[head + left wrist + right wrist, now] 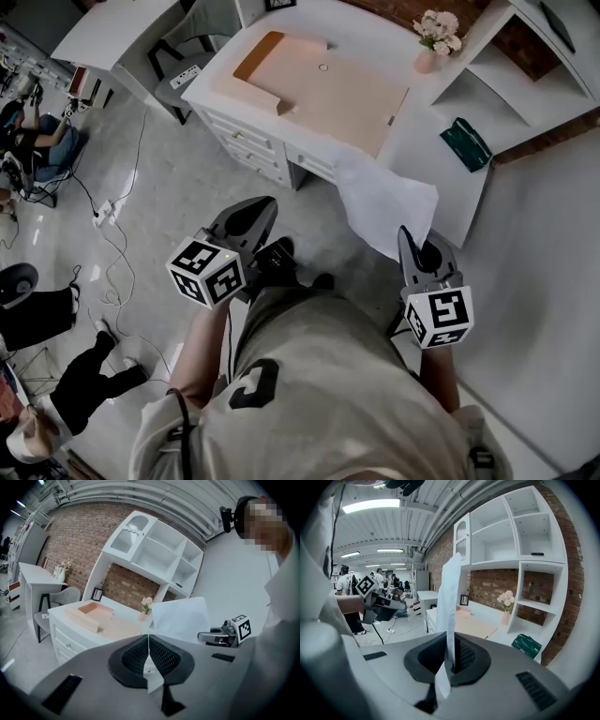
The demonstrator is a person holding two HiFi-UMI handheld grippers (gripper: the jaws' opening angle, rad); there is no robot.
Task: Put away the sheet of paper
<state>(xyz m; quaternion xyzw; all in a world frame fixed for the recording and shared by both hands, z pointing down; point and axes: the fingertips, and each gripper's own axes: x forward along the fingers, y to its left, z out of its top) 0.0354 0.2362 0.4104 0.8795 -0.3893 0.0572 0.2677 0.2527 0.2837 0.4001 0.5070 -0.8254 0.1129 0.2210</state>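
Note:
The white sheet of paper (386,202) hangs in the air in front of the white desk (422,112), and my right gripper (409,240) is shut on its near edge. In the right gripper view the sheet of paper (453,602) stands edge-on, rising from between the jaws of the right gripper (451,656). My left gripper (256,217) is over the floor to the left of the sheet, apart from it. Seen from the left gripper (148,641), whose jaws are shut with nothing between them, the paper (180,616) and the right gripper (219,637) are ahead to the right.
On the desk lie a peach mat (347,98) and a peach open tray (272,61). A flower vase (434,42) stands at the back, a green object (466,142) to the right. White shelves (511,531) rise above the desk. A grey chair (187,61), floor cables (117,253) and seated people are on the left.

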